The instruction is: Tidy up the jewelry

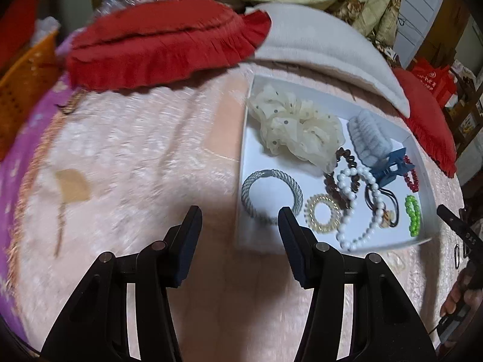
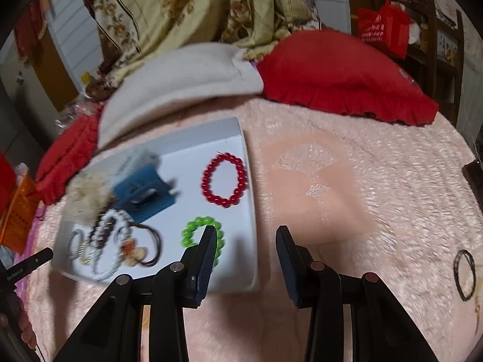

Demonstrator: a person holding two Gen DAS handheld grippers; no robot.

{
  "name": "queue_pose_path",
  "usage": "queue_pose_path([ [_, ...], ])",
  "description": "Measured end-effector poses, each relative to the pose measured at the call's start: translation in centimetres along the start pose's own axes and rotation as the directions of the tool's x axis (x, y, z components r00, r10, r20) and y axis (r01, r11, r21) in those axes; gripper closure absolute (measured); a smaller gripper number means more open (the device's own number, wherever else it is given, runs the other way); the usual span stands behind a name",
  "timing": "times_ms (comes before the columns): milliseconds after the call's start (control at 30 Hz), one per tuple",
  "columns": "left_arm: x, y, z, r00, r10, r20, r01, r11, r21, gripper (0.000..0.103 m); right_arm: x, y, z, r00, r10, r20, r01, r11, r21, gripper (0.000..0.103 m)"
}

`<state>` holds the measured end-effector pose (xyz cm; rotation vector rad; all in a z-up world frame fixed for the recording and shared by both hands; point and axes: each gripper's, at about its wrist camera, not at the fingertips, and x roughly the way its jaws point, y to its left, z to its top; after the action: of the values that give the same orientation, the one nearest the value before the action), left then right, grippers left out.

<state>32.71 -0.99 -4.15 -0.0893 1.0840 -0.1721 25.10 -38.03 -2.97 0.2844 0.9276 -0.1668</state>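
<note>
Two empty, parted grippers, left gripper (image 1: 240, 214) and right gripper (image 2: 246, 235); one white tray (image 2: 238, 138), one red bracelet (image 2: 224, 180), one green bracelet (image 2: 193, 229)

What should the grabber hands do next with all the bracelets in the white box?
Probably swing the right gripper toward the black hair tie, which lies alone on the pink blanket outside the white box. Both grippers are empty.

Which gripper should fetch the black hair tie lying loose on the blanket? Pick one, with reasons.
Right. The black hair tie lies on the pink blanket on the right gripper's side, outside the white tray. The left gripper, also open and empty, hovers at the tray's opposite edge.
</note>
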Motion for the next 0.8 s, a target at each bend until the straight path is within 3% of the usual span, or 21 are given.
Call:
queue_pose_path([
  [67, 1.2, -0.2, 0.3, 1.000, 0.026, -0.017, -0.025, 0.999, 0.023, 0.052, 1.2, 0.0, 0.1, 1.000, -0.023, -0.018, 0.023, 1.000, -0.013, 0.064],
  [133, 2.1, -0.3, 0.3, 0.999, 0.022, -0.033, -0.020, 0.999, 0.041, 0.069, 2.1, -0.2, -0.1, 0.999, -0.028, -0.040, 0.027, 0.999, -0.021, 0.064],
  [167, 2.5, -0.3, 0.2, 0.999, 0.012, -0.050, -0.010, 0.999, 0.044, 0.086, 2.5, -0.3, -0.2, 0.999, -0.018, -0.048, 0.017, 1.000, -0.020, 0.066],
  [200, 2.4, -0.3, 0.1, 0.999, -0.013, -0.040, 0.015, 0.999, 0.036, 0.089, 2.7, -0.4, -0.4, 0.999, -0.006, -0.054, 0.005, 1.000, -0.018, 0.070],
  [233, 2.3, -0.4, 0.0, 0.999, -0.004, -0.038, 0.006, 0.999, 0.039, 0.090, 2.8, -0.4, -0.5, 0.998, 0.004, -0.062, -0.005, 1.000, -0.019, 0.077],
  [333, 2.0, -0.8, -0.5, 0.999, 0.020, -0.025, -0.019, 0.998, 0.062, 0.090, 3.0, 0.1, -1.0, 0.997, 0.017, -0.077, -0.020, 0.999, -0.041, 0.081],
  [600, 1.3, -1.2, -2.0, 0.997, 0.075, 0.024, -0.077, 0.992, 0.096, 0.090, 2.2, 0.5, -2.4, 0.998, -0.003, -0.059, -0.001, 0.998, -0.068, 0.081],
  [800, 1.5, -1.3, -1.5, 0.997, 0.076, 0.007, -0.077, 0.995, 0.067, 0.090, 2.5, 0.5, -1.8, 0.998, -0.002, -0.060, -0.002, 0.998, -0.064, 0.081],
])
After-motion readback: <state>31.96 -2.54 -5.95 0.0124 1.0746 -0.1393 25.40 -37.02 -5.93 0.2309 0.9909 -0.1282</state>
